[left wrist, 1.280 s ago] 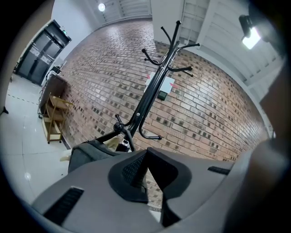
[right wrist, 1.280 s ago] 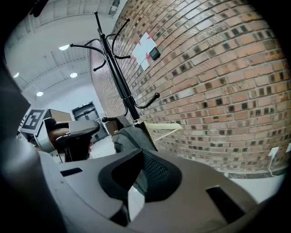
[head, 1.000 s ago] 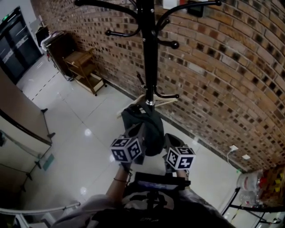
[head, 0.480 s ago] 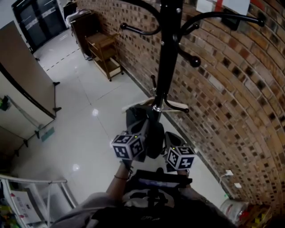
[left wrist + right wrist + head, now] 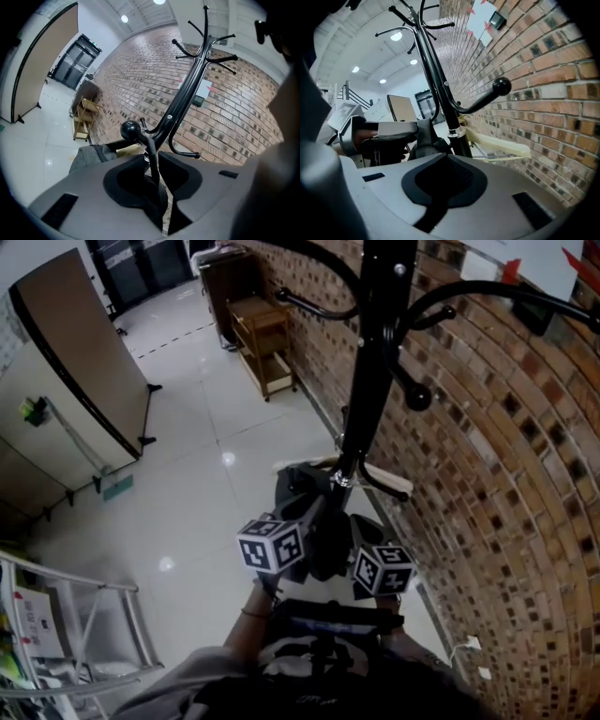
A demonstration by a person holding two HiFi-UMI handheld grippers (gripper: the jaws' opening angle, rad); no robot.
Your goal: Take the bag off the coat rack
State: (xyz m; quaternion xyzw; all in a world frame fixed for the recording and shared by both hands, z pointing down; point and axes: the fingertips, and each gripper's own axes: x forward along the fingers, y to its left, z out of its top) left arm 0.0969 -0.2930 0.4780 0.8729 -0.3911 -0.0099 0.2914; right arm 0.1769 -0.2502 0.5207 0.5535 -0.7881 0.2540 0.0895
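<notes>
A dark grey bag [image 5: 326,526] hangs low on the black coat rack [image 5: 372,381], just above the floor. Its black strap [image 5: 152,157] loops over a ball-tipped hook [image 5: 130,130]. The strap runs down between the jaws of my left gripper [image 5: 158,164], which are opening, with a slit of light beside the strap. In the head view the left gripper [image 5: 298,531] is at the bag's left side and the right gripper [image 5: 367,554] at its right. The right gripper [image 5: 446,161] is shut on nothing, close to the pole [image 5: 436,79].
A brick wall [image 5: 506,474] stands right behind the rack. A pale wooden hanger [image 5: 386,480] sticks out near the pole's lower part. A wooden trolley [image 5: 265,343] stands against the wall further off. A brown partition panel [image 5: 66,352] and a metal frame [image 5: 94,634] are at the left.
The head view has swung, so the rack now stands further right and more floor shows at the left. Both grippers stay beside the bag.
</notes>
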